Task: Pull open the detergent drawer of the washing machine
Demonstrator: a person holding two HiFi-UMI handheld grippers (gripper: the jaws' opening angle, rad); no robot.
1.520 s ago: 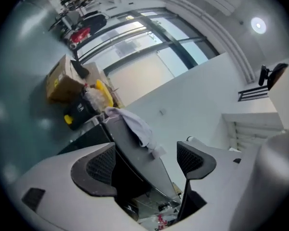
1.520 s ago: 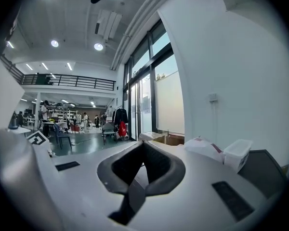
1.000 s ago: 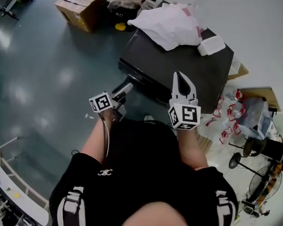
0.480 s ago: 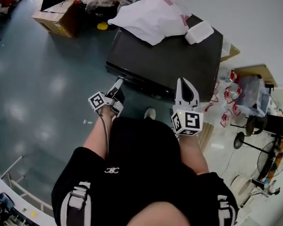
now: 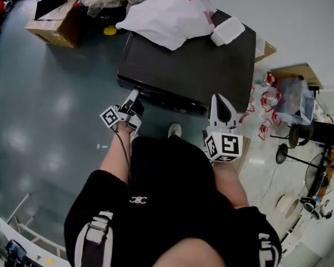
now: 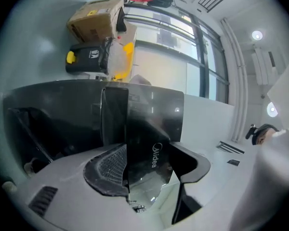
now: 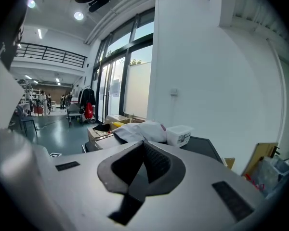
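In the head view, a person stands over the dark washing machine (image 5: 195,65). The left gripper (image 5: 133,98) is at its front top corner, and the right gripper (image 5: 219,102) hovers above the front edge. In the left gripper view, the jaws are closing but not yet clamped, with the glossy detergent drawer (image 6: 151,129) front between them. In the right gripper view, the jaws are together and hold nothing.

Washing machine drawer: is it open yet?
Not yet. Done: the left tool is at the front corner of the black washing machine. In hand: its jaws are closing round the glossy black drawer front, which stands between them. Left: gripping it and pulling it out; nothing sticks out of the front. The right tool is shut and empty.
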